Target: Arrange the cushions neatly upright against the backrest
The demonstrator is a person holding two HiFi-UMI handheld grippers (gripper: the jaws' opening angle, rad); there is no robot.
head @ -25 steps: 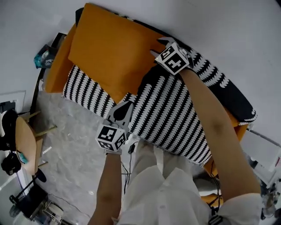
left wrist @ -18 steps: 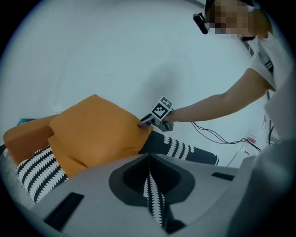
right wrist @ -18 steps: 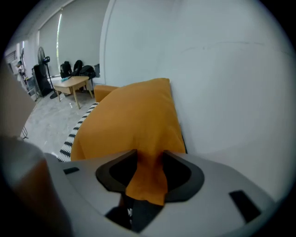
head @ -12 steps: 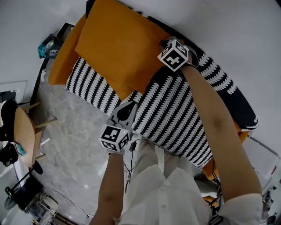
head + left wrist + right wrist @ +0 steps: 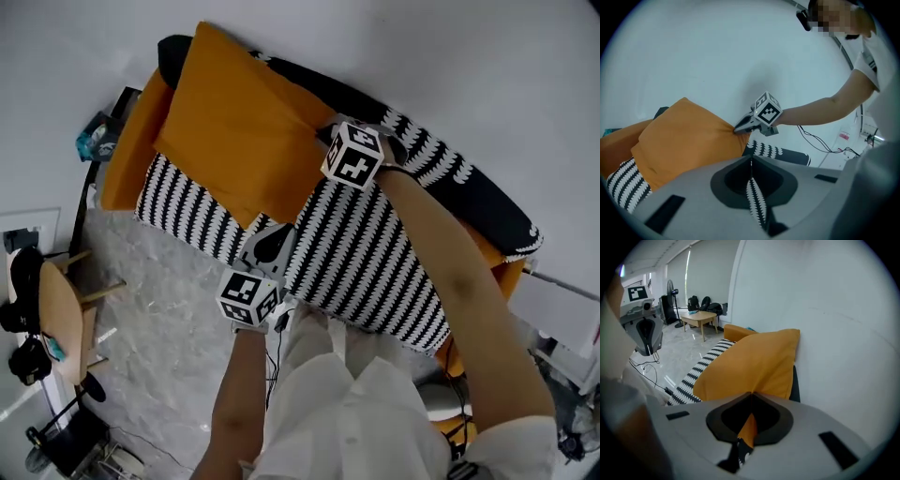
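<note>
An orange cushion [image 5: 234, 131] leans on the sofa's left half, its right edge pinched in my right gripper [image 5: 326, 129], which is shut on it. The right gripper view shows orange cloth [image 5: 754, 362] running into the closed jaws [image 5: 752, 395]. A black-and-white striped cushion [image 5: 366, 253] lies flat on the seat. My left gripper [image 5: 275, 234] is shut on its front edge, and a fold of striped fabric [image 5: 754, 201] sits between its jaws. The left gripper view also shows the right gripper [image 5: 737, 130] at the orange cushion [image 5: 689, 140].
The sofa has an orange frame [image 5: 127, 159] and a black backrest [image 5: 450, 178] against a white wall. A small wooden table [image 5: 56, 309] stands on the grey floor at left. Cables [image 5: 647, 371] lie on the floor. A fan and bags [image 5: 701, 303] stand far off.
My right gripper's jaws, spread at the orange cushion's right edge a second ago, have closed on it, and the hand has shifted slightly left with it. The left gripper keeps its hold on the striped cushion.
</note>
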